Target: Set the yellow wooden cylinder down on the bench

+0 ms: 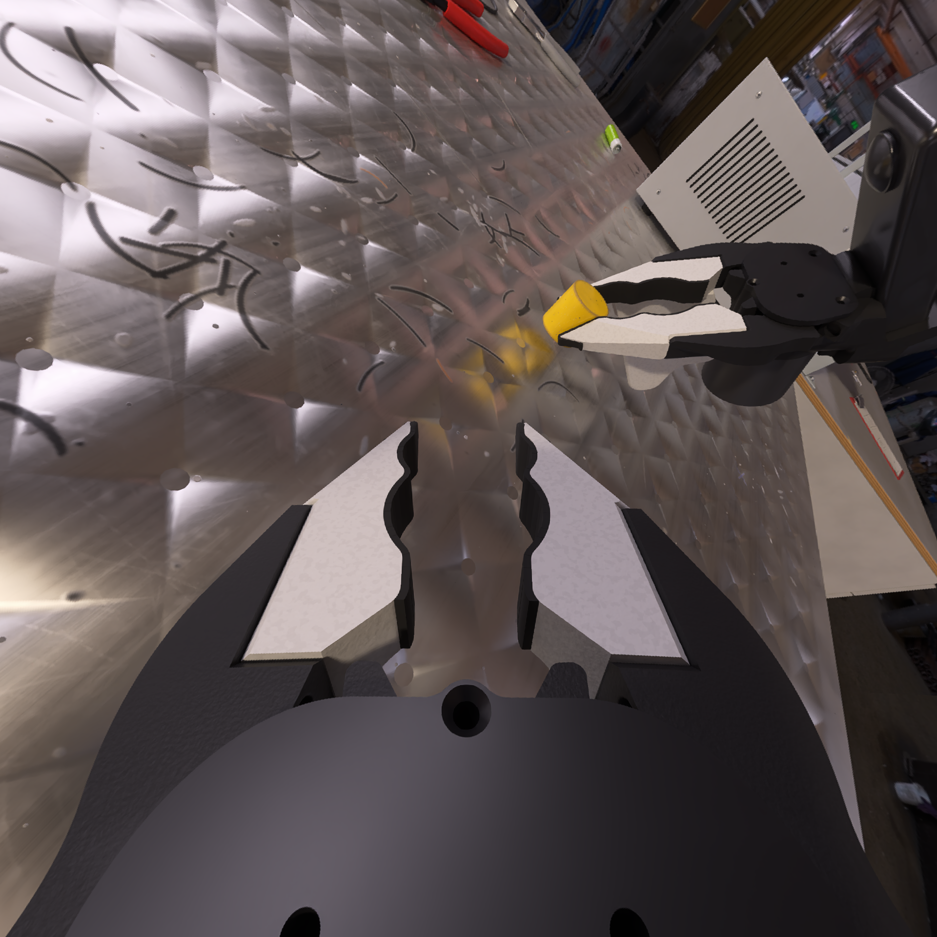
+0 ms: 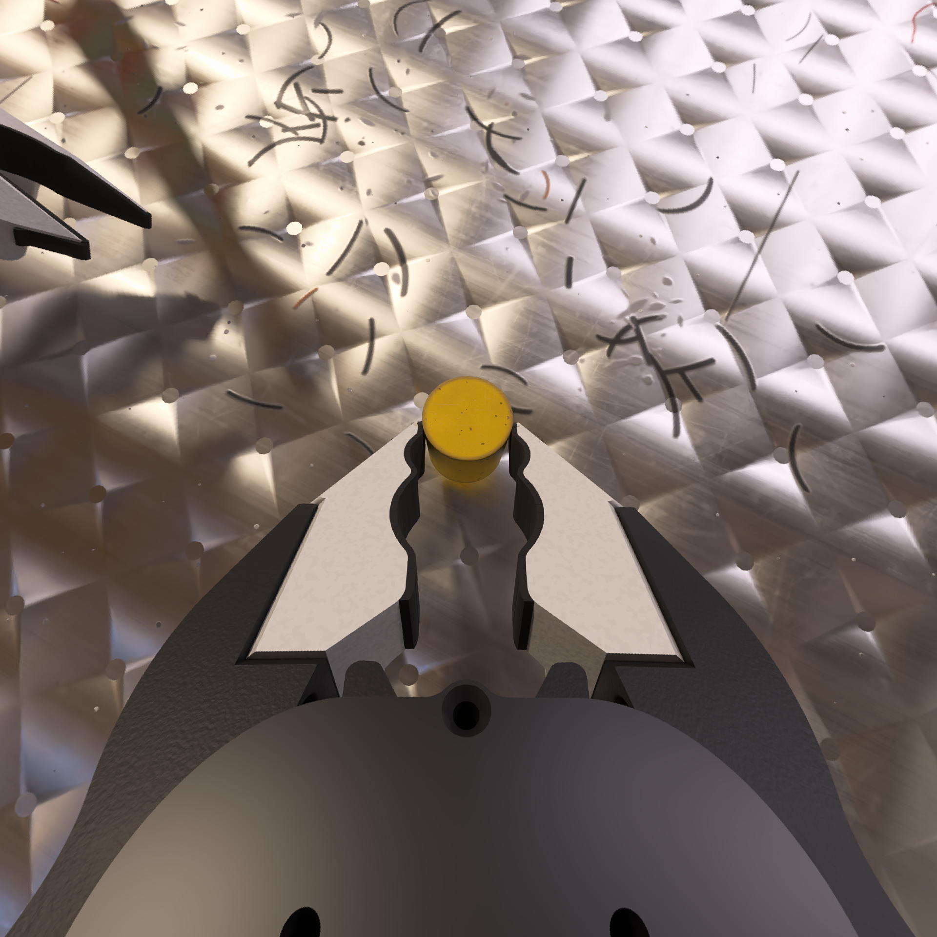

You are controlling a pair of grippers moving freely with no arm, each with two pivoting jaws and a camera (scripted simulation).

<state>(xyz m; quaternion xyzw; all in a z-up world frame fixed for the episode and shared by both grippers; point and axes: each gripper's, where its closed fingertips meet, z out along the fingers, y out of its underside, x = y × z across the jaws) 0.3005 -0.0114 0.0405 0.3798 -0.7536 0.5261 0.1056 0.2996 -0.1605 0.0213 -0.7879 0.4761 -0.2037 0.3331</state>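
Note:
A short yellow wooden cylinder (image 2: 466,431) is pinched between the tips of my right gripper (image 2: 466,431), which is shut on it. In the left wrist view the right gripper (image 1: 578,314) holds the cylinder (image 1: 573,308) a little above the shiny metal bench (image 1: 253,304), with a yellow reflection below it. My left gripper (image 1: 467,431) is open and empty, pointing at the bench just short of the cylinder. Its fingertips (image 2: 76,228) show at the left edge of the right wrist view.
Black wire scraps (image 2: 304,116) and small chips litter the bench. Red-handled pliers (image 1: 476,25) lie at the far end, a small green battery (image 1: 612,138) near the right edge. A white vented box (image 1: 750,172) stands beside the bench, whose edge (image 1: 811,507) runs along the right.

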